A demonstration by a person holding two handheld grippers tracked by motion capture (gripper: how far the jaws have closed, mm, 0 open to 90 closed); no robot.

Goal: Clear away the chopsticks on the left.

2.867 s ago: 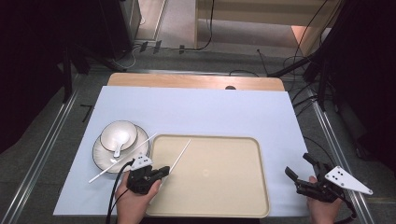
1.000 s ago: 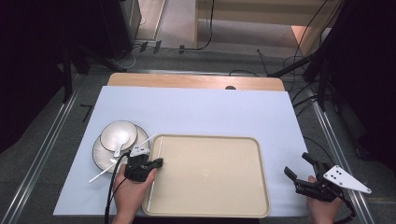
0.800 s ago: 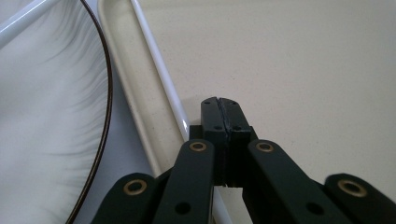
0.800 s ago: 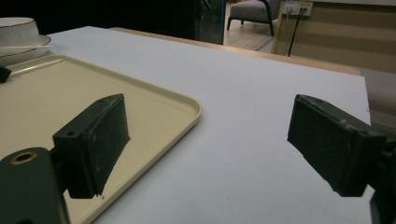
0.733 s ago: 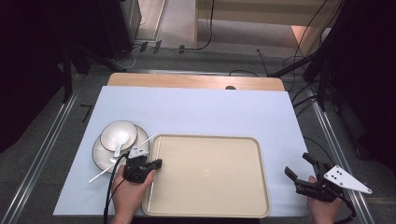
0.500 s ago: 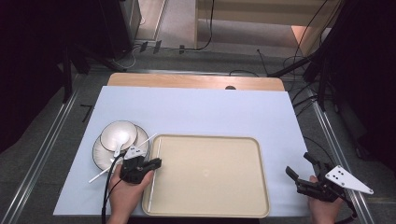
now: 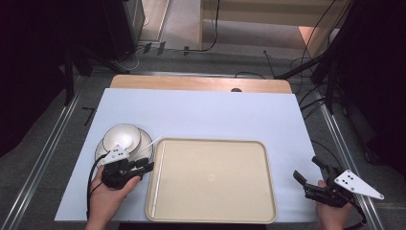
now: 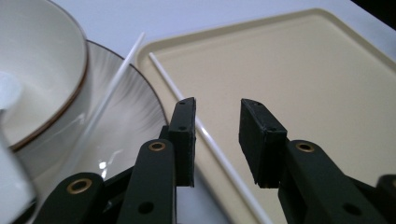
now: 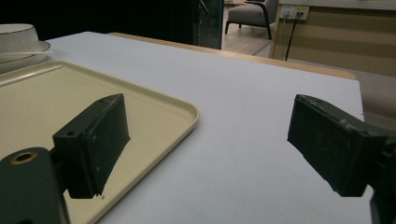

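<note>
A beige tray (image 7: 210, 141) lies mid-table. A thin white stick (image 7: 159, 177) lies inside it along the left rim. My left gripper (image 7: 149, 166) hovers just above that rim. Its jaws have just been opening and stand apart, gripping nothing. In the left gripper view the stick (image 8: 163, 70) runs on the tray (image 8: 303, 84) under the left jaw of the gripper (image 8: 217, 140). A second white stick (image 7: 151, 142) rests on the plate (image 7: 144, 152) under a white bowl (image 7: 122, 136). My right gripper (image 7: 305, 167) stands wide open and empty at the table's near right.
The pale blue table top (image 7: 215, 115) stretches behind the tray, ending in a wooden strip (image 7: 201, 83). Cables and dark stands lie on the floor beyond. From the right gripper (image 9: 205, 140) I see the tray's corner (image 9: 187, 116) and the bowl (image 9: 16, 31) far left.
The left gripper carried the stick from the middle of the tray to its left rim, opened its jaws and drew back a little to the left. The right gripper has not moved.
</note>
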